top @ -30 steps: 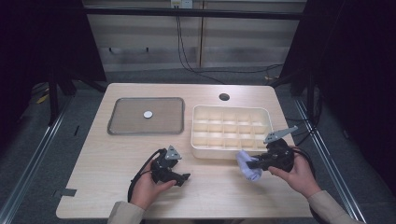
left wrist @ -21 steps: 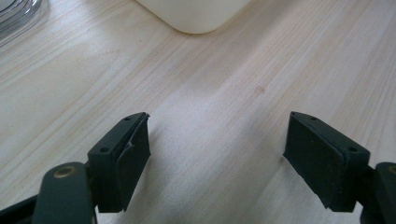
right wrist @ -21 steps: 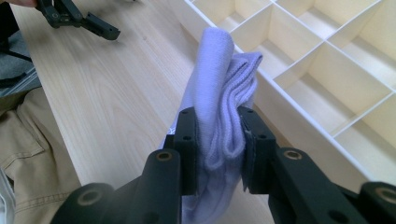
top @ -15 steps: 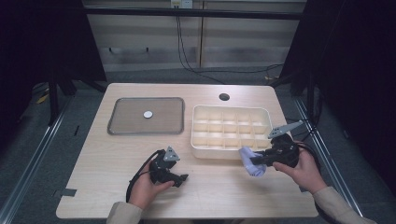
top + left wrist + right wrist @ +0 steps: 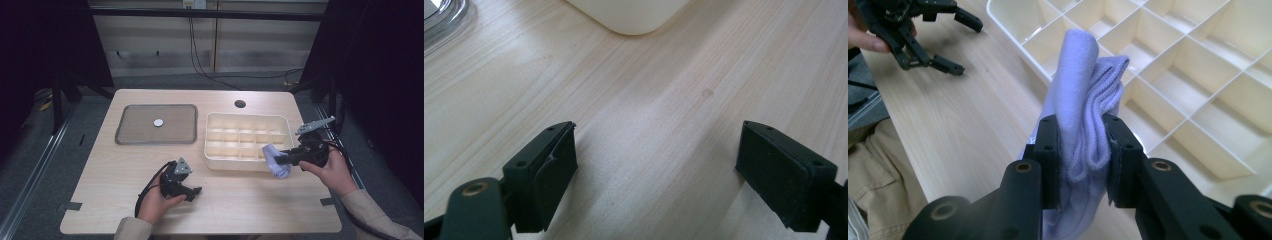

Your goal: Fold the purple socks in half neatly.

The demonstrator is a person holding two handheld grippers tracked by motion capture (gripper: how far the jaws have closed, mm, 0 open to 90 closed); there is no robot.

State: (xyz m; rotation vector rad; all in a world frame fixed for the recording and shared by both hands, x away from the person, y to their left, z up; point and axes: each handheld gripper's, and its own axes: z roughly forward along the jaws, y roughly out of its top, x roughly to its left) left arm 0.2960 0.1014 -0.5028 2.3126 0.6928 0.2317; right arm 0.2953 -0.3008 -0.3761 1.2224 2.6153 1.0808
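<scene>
Presently one lavender cloth (image 5: 1083, 115), two hand-held grippers, one divided bin (image 5: 247, 140), one tray (image 5: 156, 125).

Lavender cloth (image 5: 1083, 115) – ribbed; cream divided tray (image 5: 216, 150); black fingers (image 5: 1048, 150); pale wood-grain surface (image 5: 250, 200); grey flat tray (image 5: 145, 140) – white disc (image 5: 158, 122).

I count one table (image 5: 125, 200), one grey tray (image 5: 130, 137), one white disc (image 5: 158, 122) on it, one divided bin (image 5: 215, 150), one lilac cloth (image 5: 1083, 100), my two grippers, left (image 5: 192, 192) and right (image 5: 277, 159).
</scene>
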